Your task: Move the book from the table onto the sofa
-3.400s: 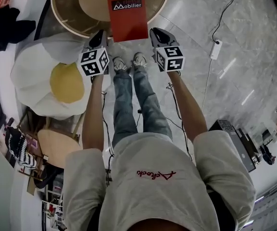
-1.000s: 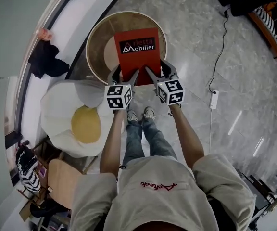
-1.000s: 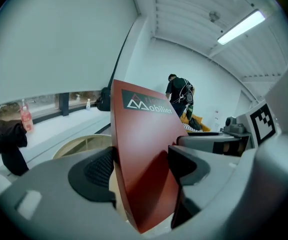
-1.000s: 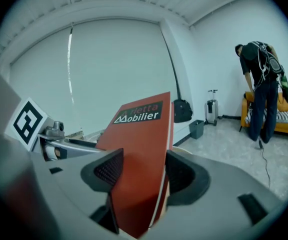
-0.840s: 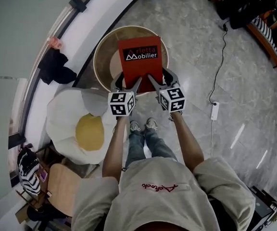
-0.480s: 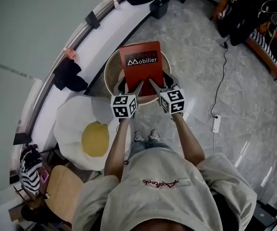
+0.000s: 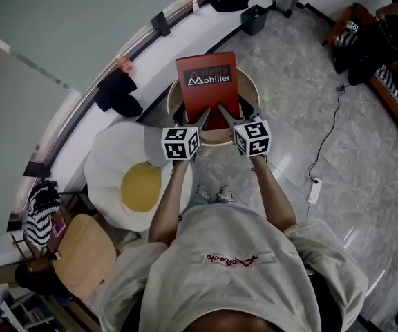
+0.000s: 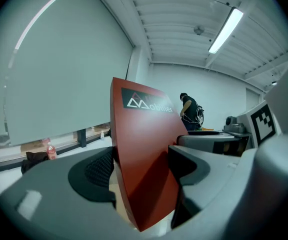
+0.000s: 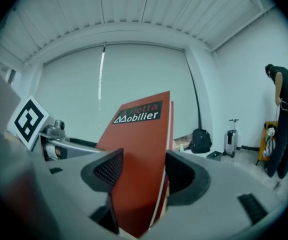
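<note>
A red book (image 7: 208,88) printed "Mobilier" is held upright-tilted over the round wooden table (image 7: 256,97). My left gripper (image 7: 197,121) is shut on the book's lower left edge and my right gripper (image 7: 227,114) is shut on its lower right edge. In the left gripper view the book (image 8: 144,149) is pinched between the jaws of the left gripper (image 8: 140,170). The right gripper view shows the book (image 9: 140,144) clamped the same way by the right gripper (image 9: 139,176). The white egg-shaped sofa with a yellow centre (image 7: 116,178) lies on the floor to the left.
A black bag (image 7: 118,93) rests on the window ledge beside the table. A wooden stool (image 7: 83,256) stands at lower left. A cable and power strip (image 7: 316,189) lie on the floor at right. A person (image 9: 284,129) stands far off by an orange bench.
Earlier the book lay flat on the table with both grippers short of it. Now both grippers are shut on it and it is raised above the table.
</note>
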### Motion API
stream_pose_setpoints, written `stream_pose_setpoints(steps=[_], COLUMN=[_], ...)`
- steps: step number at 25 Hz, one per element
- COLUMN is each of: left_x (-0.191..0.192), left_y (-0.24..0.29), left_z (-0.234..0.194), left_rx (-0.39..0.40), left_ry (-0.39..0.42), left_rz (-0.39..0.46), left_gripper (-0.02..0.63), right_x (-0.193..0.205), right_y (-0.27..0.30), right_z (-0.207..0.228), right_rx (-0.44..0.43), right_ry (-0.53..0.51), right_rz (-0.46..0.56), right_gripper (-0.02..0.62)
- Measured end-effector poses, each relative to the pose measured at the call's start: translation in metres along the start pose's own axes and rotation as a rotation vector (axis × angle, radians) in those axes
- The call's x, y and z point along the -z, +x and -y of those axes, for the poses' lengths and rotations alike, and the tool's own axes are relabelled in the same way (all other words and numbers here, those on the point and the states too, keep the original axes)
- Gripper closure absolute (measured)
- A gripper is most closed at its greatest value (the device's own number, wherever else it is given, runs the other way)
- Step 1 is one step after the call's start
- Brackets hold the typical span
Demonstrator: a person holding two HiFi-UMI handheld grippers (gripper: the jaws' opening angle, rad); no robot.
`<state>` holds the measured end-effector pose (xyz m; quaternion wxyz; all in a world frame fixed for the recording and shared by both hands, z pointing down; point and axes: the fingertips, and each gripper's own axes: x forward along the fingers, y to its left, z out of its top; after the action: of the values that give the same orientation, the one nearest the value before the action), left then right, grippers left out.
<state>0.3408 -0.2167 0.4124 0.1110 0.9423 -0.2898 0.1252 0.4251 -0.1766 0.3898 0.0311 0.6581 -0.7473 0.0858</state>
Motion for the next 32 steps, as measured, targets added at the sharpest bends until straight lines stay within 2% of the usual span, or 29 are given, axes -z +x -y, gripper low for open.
stream_pose_setpoints(steps=[10, 15, 22, 32], left_x=[0.004, 0.014, 0.042, 0.088], left_y=[-0.08, -0.153, -0.256, -0.404], left_z=[-0.075, -0.124, -0.177, -0.231], left_rx=[-0.248, -0.381, -0.523, -0.646], left_ry=[-0.049, -0.087, -0.145, -0.23], left_rz=[0.022, 0.033, 0.057, 0.102], left_gripper=[0.264, 0.264, 0.264, 0.264], right_x=[-0.008, -0.009, 0.002, 0.018], right_y=[0.051, 0.073, 0.086, 0.075], right_z=[-0.094, -0.18, -0.296, -0.46], right_rx=[-0.251, -0.39, -0.538, -0.673], right_ry=[-0.023, -0.04, -0.077, -0.15], right_rz=[0.005, -0.007, -0.029, -0.071], right_gripper=[0.324, 0.325, 0.325, 0.325])
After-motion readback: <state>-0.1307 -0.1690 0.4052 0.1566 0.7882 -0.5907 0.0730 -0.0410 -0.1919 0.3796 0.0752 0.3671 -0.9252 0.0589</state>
